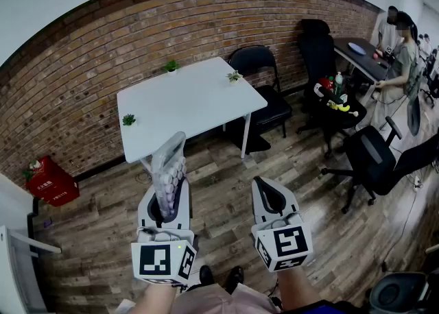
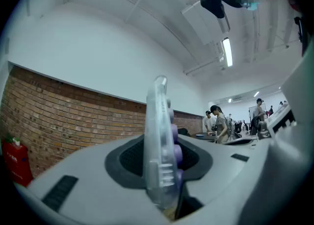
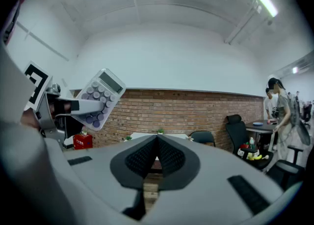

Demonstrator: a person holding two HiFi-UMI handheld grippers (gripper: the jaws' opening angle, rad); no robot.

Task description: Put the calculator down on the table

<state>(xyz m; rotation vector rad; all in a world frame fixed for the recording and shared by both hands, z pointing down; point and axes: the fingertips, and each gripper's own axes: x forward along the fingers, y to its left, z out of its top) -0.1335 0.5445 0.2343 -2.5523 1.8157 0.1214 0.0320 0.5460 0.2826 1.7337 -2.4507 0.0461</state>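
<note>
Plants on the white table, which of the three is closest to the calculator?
The plant at the left edge of the table, nearest the calculator in the left gripper; the other two stand farther back.

A left gripper (image 1: 167, 189) clamps a calculator (image 1: 169, 157) on edge above the wood floor (image 1: 226, 168), just short of the near edge of a white table (image 1: 199, 110). Beside it, nearer the table's right leg, the right gripper (image 1: 260, 182) has its jaws together and carries nothing. Small potted plants (image 1: 171, 66) stand at three of the table's corners. A black folding chair (image 1: 264, 93) sits at the table's right. A red crate (image 1: 49, 181) lies well to its left against the brick wall (image 1: 89, 66). Two people (image 1: 401, 52) stand at a dark desk (image 1: 360, 55) far to the table's right.
</note>
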